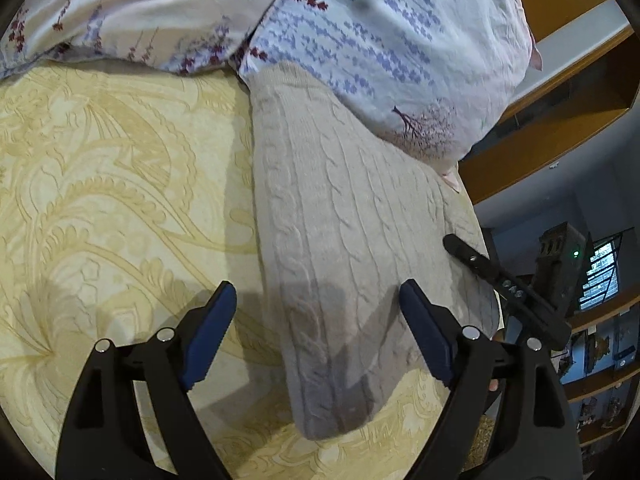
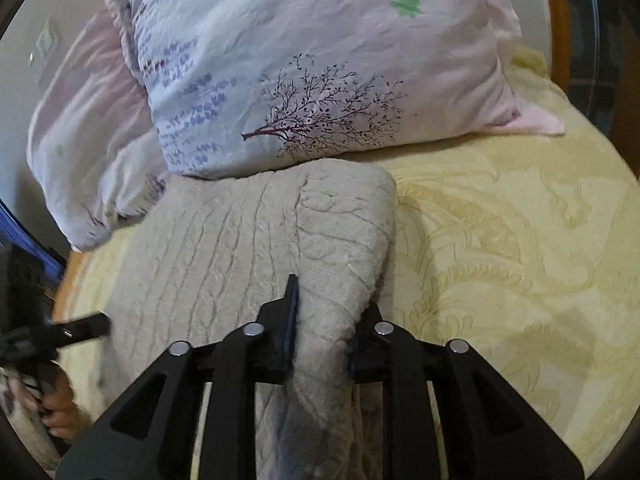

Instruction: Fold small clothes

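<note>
I hold 2 tools over the bed (image 2: 520, 240), which carries a yellow patterned bedspread.

Item 1, the garment. A beige cable-knit sweater (image 1: 340, 220) lies on the bedspread, its far edge touching the floral pillow (image 2: 320, 60) at the head of the bed. In the left wrist view it reads as a long, narrow band, so I judge at least 1 lengthwise fold to be made already. A second pillow (image 2: 92, 152) lies beside the first, clear of the work.

Item 2, right tool (image 2: 322, 332). It is pinching a gathered ridge of the sweater; knit fills the gap between the blue pads and bulges out on both sides. The cloth rises from the bed surface toward the tool, which tells me this edge is lifted, not merely pressed. I judge the hold is there to carry this side over the rest of the garment.

Item 3, left tool (image 1: 316, 332). Its fingers are spread wide, with nothing between them. It hangs above the near end of the sweater, casting a shadow on the knit, apart from the cloth as far as I can tell. I judge it is placed to pin or take the near end while the right side is carried.

Item 4, risk. The knit is thick and soft; a bunched pinch may slip or drag the lower layer askew.

In the right wrist view, a hand (image 2: 60, 412) grips the left tool's handle at the left edge.
</note>
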Action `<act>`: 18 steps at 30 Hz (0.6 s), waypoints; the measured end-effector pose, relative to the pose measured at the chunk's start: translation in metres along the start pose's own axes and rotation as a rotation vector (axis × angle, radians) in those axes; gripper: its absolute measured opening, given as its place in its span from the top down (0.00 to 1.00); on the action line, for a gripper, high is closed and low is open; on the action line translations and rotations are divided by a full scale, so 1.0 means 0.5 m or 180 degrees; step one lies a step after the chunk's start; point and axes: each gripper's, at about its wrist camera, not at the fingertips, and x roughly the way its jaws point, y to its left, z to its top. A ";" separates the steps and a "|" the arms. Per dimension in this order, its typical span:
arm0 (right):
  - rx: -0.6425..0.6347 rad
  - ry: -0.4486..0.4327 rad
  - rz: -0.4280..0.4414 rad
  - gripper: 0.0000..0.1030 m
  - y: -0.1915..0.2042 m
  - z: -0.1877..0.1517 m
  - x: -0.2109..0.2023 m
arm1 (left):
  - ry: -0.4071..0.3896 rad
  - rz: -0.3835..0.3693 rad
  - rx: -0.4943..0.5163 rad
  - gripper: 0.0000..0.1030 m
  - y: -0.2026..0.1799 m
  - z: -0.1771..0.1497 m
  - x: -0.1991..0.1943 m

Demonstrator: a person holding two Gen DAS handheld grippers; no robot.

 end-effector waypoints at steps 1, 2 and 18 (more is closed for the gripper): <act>0.0059 -0.0008 0.0061 0.70 -0.005 -0.002 -0.010 | 0.0005 -0.0002 -0.0009 0.19 0.000 0.000 0.000; 0.0129 -0.0012 0.0134 0.67 -0.013 -0.005 -0.023 | 0.0009 -0.0012 -0.0030 0.19 0.002 -0.003 -0.001; 0.0173 -0.0253 0.0421 0.91 -0.007 -0.118 -0.153 | 0.0039 0.0022 0.0079 0.20 -0.025 -0.038 0.009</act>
